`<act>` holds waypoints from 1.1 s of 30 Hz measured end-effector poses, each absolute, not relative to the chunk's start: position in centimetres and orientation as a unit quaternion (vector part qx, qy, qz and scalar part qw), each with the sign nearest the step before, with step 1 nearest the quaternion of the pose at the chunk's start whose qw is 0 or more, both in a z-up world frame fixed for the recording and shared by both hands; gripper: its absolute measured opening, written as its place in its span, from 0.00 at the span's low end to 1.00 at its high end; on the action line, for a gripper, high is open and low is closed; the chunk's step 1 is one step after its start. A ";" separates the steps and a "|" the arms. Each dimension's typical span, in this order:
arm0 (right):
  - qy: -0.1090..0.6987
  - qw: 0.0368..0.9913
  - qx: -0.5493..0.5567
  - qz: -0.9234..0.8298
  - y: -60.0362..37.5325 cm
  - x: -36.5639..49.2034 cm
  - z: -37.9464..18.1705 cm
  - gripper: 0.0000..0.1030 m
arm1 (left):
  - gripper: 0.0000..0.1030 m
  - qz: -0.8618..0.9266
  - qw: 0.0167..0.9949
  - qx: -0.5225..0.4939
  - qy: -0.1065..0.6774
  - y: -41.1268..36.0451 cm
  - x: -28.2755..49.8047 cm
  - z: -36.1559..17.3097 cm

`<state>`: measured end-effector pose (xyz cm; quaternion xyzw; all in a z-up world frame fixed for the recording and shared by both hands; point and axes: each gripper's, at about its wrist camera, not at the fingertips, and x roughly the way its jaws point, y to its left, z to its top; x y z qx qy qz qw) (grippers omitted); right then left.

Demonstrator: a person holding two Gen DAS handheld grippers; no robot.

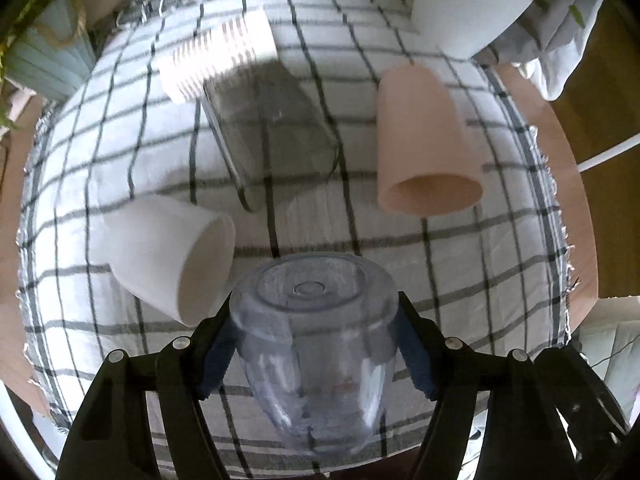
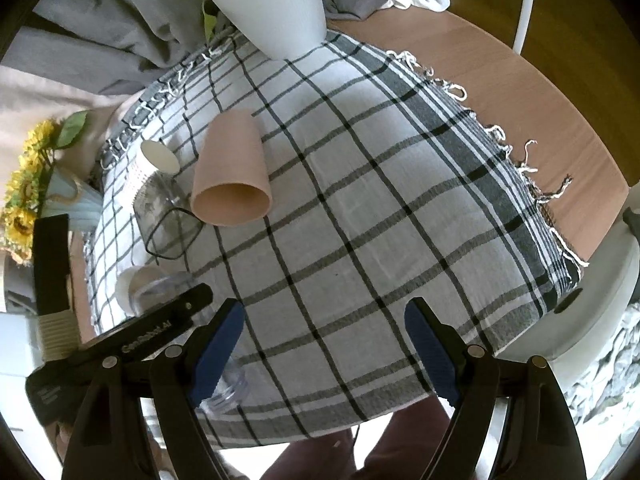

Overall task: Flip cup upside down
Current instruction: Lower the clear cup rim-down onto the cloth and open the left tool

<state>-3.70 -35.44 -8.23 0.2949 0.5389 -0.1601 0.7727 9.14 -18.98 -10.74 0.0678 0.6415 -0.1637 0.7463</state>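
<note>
Clear plastic cup (image 1: 316,344) clamped in left claw (image 1: 314,344), base toward 12 o'clock. Right claw (image 2: 324,344) spread apart above checked cloth (image 2: 360,200).

White letters are printed on the long black plastic arm of the left gripper (image 2: 160,334), seen at the lower left of the right wrist view. The word seems to be "GenRobot.AI", but the letters are small and a little blurred. More white marks are seen lower down on the same black part, too small to be read. No words or numbers are seen in the left wrist view.
</note>
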 end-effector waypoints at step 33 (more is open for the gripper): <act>0.523 0.787 0.276 -0.174 -35.4 -5.0 -6.1 0.81 | 0.69 -0.202 0.765 0.081 0.606 -18.6 5.5 -7.2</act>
